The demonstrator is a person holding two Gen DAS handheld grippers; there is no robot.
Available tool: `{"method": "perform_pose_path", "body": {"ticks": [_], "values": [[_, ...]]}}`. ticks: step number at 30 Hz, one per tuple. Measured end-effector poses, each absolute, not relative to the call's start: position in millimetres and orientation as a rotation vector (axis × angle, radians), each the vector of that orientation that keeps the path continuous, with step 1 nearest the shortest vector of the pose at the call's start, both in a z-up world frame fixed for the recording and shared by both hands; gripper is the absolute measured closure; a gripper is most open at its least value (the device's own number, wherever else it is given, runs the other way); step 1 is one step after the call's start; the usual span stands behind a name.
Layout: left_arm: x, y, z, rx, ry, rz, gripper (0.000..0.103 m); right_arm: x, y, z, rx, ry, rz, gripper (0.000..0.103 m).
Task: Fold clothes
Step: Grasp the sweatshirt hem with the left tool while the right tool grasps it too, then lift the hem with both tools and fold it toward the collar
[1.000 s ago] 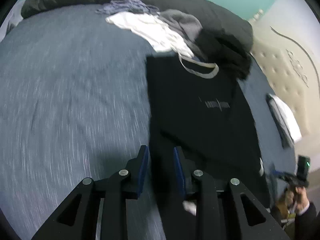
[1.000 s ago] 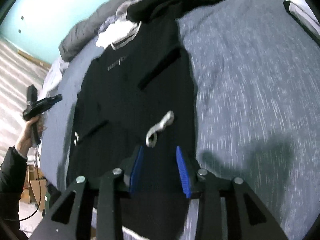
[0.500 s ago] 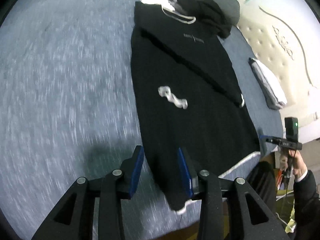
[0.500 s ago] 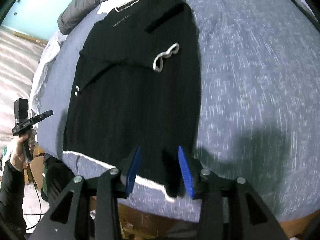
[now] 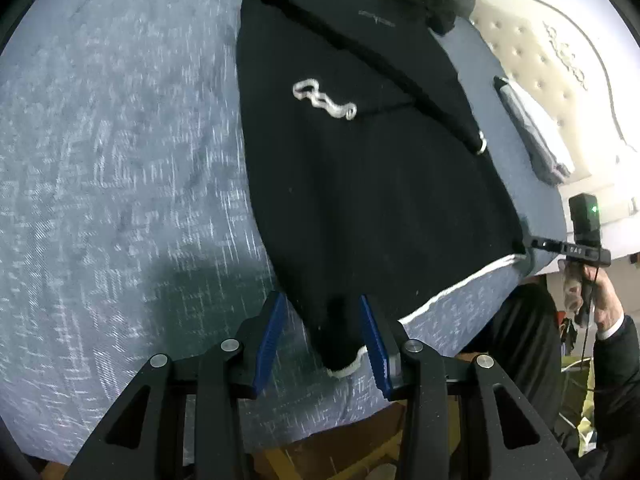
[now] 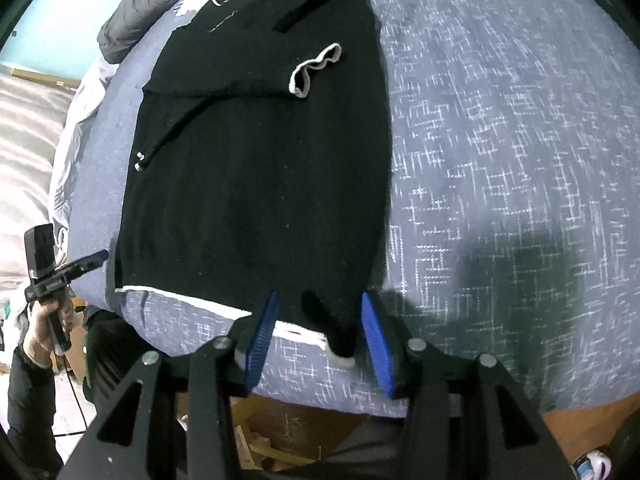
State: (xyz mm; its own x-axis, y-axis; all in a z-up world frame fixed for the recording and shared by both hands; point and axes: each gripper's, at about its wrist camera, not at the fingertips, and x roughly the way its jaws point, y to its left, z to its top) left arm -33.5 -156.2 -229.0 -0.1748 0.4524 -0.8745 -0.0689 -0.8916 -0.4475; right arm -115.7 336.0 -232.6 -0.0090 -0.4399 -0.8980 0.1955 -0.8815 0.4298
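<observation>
Now a black sweater [image 5: 360, 168] lies flat on the blue-grey bed cover [image 5: 112, 152], its two sleeves folded across the front and its white-edged bottom hem at the near edge of the bed. Left gripper [image 5: 322, 320] hangs over the hem's left corner. Its blue jaws have just been opening; the corner sits between them, but the pads are not pressing it. Right gripper [image 6: 318, 320] is over the hem's right corner the same way, jaws also just opening, cloth between them but loose. Far right, folded clothes [image 5: 532, 132] rest by the headboard [image 5: 560, 68].
</observation>
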Motion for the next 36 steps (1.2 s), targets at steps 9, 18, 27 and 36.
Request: {"method": "perform_pose_path", "body": {"ticks": [9,18,27,36], "values": [[-26,-161,-243,-1.792,-0.48,2.102,0.061,-116,340,-244,1.872,-0.282,-1.923,0.058],[-23,-151,-255,-1.812,-0.498,2.061,0.061,-111,333,-251,1.864,-0.274,-1.891,0.059],[-22,-132,-259,-1.789,-0.451,2.035,0.084,-110,329,-249,1.817,-0.248,-1.889,0.093],[-16,-133,-224,-1.7,-0.398,2.075,0.096,-106,329,-221,1.698,-0.259,-1.911,0.097]]}}
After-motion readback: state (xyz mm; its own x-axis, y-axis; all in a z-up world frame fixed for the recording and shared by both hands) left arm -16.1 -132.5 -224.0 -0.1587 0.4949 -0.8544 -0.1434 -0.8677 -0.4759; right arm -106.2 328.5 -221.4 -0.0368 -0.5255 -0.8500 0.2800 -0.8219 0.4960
